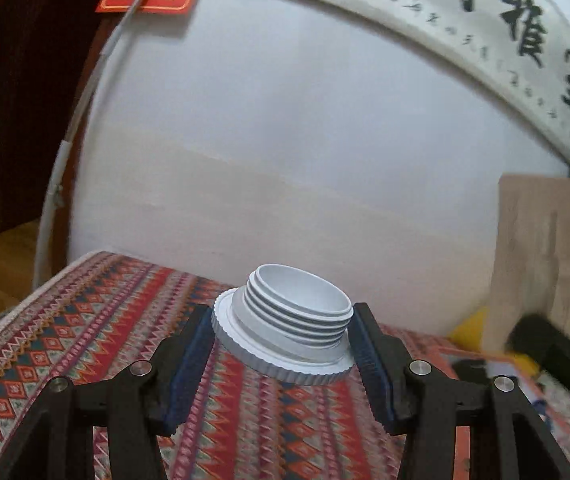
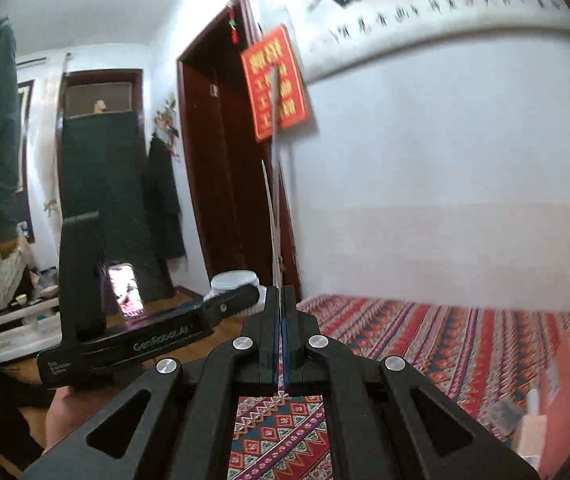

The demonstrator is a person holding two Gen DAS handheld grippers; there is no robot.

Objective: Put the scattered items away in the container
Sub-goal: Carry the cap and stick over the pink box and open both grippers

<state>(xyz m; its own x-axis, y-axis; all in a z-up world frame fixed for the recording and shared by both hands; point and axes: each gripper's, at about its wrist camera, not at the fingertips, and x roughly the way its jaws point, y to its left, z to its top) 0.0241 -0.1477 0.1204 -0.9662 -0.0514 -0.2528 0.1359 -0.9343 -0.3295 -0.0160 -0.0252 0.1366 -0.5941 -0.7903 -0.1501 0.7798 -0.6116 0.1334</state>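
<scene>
My left gripper (image 1: 283, 334) is shut on a white threaded plastic cap (image 1: 289, 320) and holds it tilted above the red patterned tablecloth (image 1: 97, 320). The cap and the left gripper also show in the right wrist view (image 2: 233, 282) at centre left. My right gripper (image 2: 281, 300) is shut on a thin flat blade-like item (image 2: 275, 216) that stands edge-on and points upward. The orange-rimmed container (image 1: 497, 368) lies at the right of the left wrist view, and its corner shows in the right wrist view (image 2: 561, 384) with several items inside.
A wooden board (image 1: 541, 264) leans against the white wall at the right. A dark object (image 1: 553, 356) blurs over the container. A phone (image 2: 125, 290) stands lit on a table to the left. A dark door frame (image 2: 213, 168) stands behind.
</scene>
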